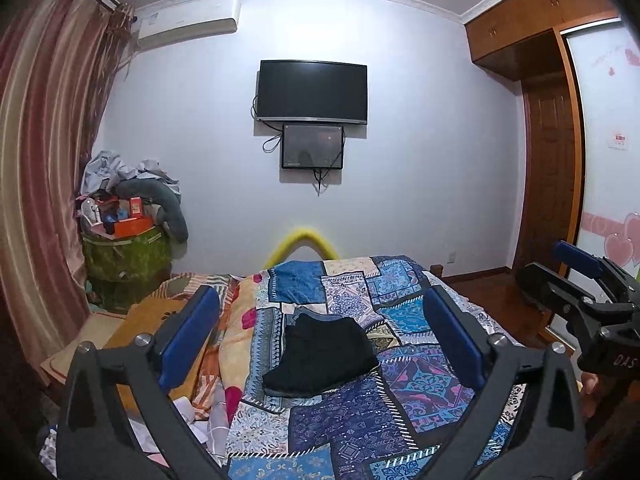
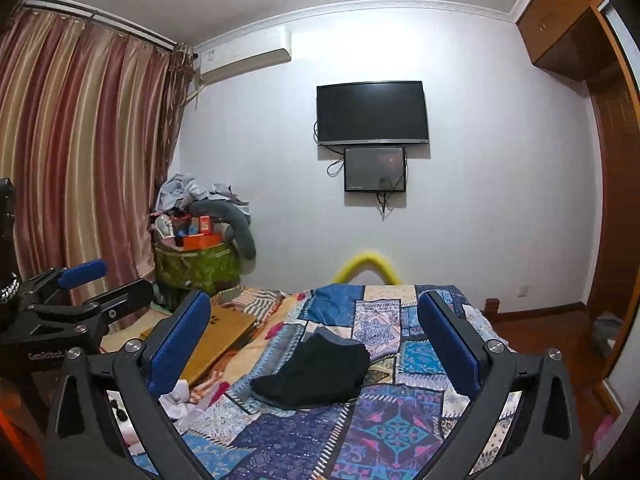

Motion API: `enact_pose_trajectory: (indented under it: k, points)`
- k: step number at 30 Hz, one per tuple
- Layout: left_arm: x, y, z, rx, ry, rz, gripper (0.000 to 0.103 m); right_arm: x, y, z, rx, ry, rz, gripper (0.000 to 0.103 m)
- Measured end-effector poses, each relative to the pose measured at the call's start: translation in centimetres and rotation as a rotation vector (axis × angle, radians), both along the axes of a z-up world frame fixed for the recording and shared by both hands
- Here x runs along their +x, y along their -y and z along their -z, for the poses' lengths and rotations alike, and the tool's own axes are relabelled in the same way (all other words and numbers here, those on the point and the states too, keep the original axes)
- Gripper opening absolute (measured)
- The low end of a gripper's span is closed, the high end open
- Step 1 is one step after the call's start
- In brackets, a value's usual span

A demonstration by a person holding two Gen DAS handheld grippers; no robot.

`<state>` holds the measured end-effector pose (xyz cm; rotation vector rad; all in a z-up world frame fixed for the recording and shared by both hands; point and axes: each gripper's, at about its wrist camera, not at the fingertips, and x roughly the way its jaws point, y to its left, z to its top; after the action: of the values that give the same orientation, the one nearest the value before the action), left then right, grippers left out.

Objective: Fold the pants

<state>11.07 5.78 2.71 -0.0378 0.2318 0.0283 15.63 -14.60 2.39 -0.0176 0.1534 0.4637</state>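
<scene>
Folded pants (image 1: 322,356) mid-quilt (image 1: 360,420), open all round; wooden board (image 2: 224,340) left.

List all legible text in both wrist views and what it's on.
"DAS": on the right gripper body, seen in the left wrist view; it may run on out of sight.
"GenRobot": on the left gripper body, seen in the right wrist view; small, and its end is hidden.
Red and white sticker on the wardrobe door: too blurred to read.
Air conditioner label: too small to read.
TV bezel mark: unreadable.
</scene>
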Motion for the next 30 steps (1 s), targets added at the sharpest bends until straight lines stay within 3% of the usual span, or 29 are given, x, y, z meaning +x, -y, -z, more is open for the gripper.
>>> enact_pose_trajectory:
  k: [30]
  points:
    - [0.3, 0.9, 1.1, 0.022, -0.024, 0.022, 0.103, -0.5, 1.3, 1.1, 0.016, -0.045, 0.008, 0.103]
